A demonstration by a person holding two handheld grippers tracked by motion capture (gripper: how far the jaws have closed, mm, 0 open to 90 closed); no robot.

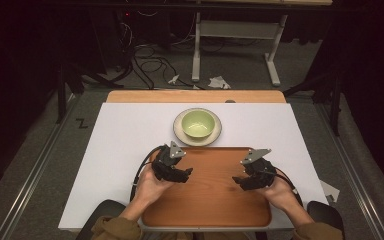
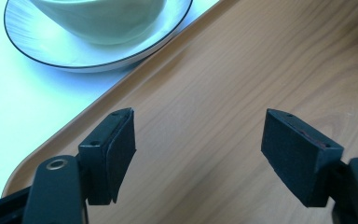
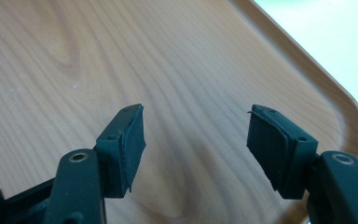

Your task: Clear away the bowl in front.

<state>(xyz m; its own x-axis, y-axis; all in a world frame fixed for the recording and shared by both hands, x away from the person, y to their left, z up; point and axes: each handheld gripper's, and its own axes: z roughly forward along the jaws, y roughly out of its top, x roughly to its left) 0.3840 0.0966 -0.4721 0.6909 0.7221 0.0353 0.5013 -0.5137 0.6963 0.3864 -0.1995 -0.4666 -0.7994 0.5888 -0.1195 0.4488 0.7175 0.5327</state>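
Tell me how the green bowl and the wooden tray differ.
The pale green ceramic bowl is round and deep; the brown wooden tray is a flat rectangle with rounded corners and a low rim. The bowl is much the smaller. The bowl sits on a cream plate with a dark rim, beyond the tray; the tray lies directly on the white tabletop, under both open tongs. Both hold nothing.

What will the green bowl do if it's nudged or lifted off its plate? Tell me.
The green bowl looks glazed, so probably slippery and breakable. It sits loose on the plate, so a nudge would likely slide it. Its wide, low shape should resist tipping.
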